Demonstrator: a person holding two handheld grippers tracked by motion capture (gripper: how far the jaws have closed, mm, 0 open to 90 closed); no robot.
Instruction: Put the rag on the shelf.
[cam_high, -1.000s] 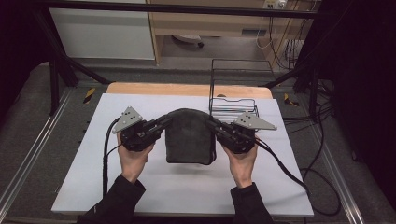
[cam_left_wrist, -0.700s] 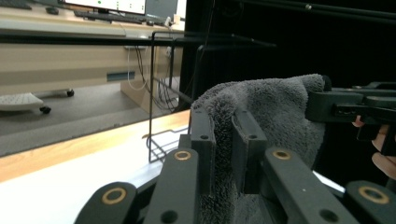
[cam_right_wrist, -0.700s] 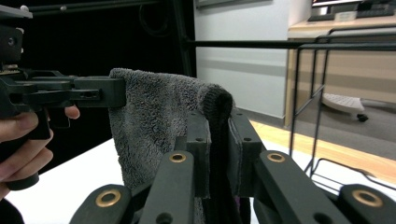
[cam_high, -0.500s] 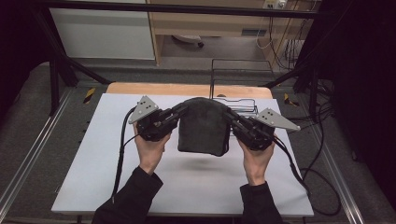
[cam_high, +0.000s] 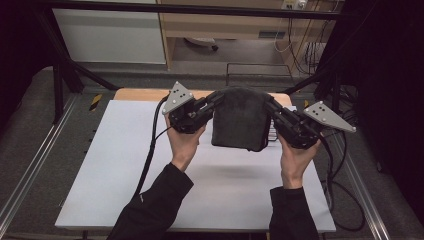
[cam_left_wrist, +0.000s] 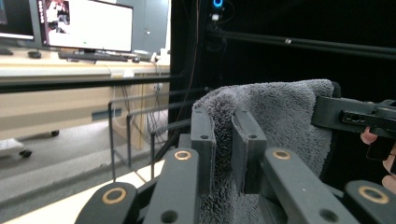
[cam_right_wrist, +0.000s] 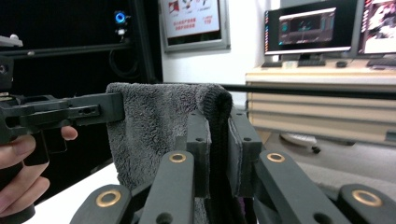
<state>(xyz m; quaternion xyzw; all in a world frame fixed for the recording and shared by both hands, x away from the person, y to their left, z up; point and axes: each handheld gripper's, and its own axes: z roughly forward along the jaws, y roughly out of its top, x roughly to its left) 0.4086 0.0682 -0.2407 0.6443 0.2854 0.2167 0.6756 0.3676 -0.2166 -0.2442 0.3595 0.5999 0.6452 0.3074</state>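
Both sets of jaws pinch the top corners of a folded grey towel (cam_high: 239, 120): the left gripper (cam_high: 207, 103) clamps the left corner, the right gripper (cam_high: 276, 111) the right, so the cloth hangs flat and taut between them above the white tabletop (cam_high: 125, 165). A black wire rack (cam_high: 257, 70) stands at the far right. Since a second ago, both hands have lifted the towel and carried it farther and to the right, toward the rack.
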